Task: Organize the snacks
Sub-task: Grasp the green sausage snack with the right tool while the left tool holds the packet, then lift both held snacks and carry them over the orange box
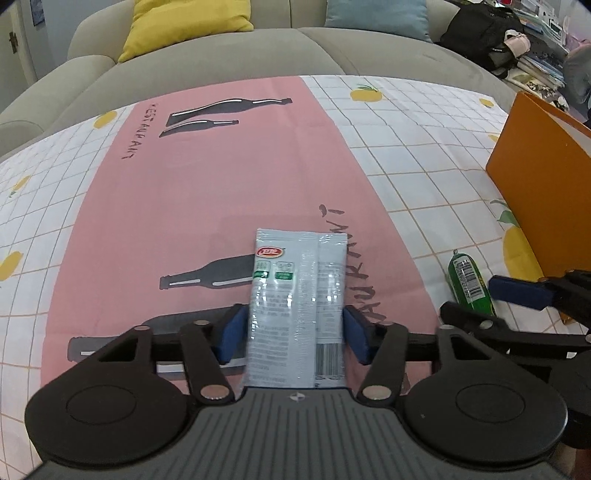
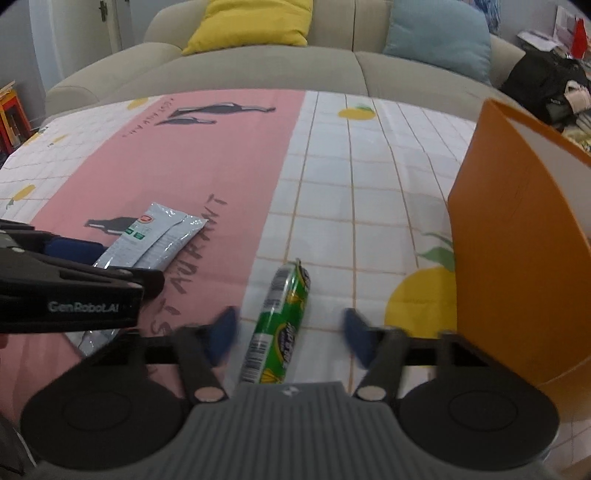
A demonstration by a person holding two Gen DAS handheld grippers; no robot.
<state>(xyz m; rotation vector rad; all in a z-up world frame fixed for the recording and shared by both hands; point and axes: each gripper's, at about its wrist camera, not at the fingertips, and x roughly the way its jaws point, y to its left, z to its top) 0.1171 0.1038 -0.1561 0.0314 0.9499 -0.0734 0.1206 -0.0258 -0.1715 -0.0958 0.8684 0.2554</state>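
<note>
Here, left tool (image 1: pixel 295 334) clenched on pale snack pouch (image 1: pixel 295 295) over pink cloth; right tool (image 2: pixel 290 336) released, straddling green candy roll (image 2: pixel 282 325) beside orange box (image 2: pixel 517 236). Advice: close squarely mid-roll before lifting.

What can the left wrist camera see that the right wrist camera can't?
Only the left wrist view shows the left gripper from behind, its blue pads against the sides of the grey packet.

Only the right wrist view shows the right gripper from behind, jaws apart around the green roll without touching it, plus the red stool.

Both show the packet, the roll, the orange box, the tablecloth, the yellow cushion and the blue cushion.
</note>
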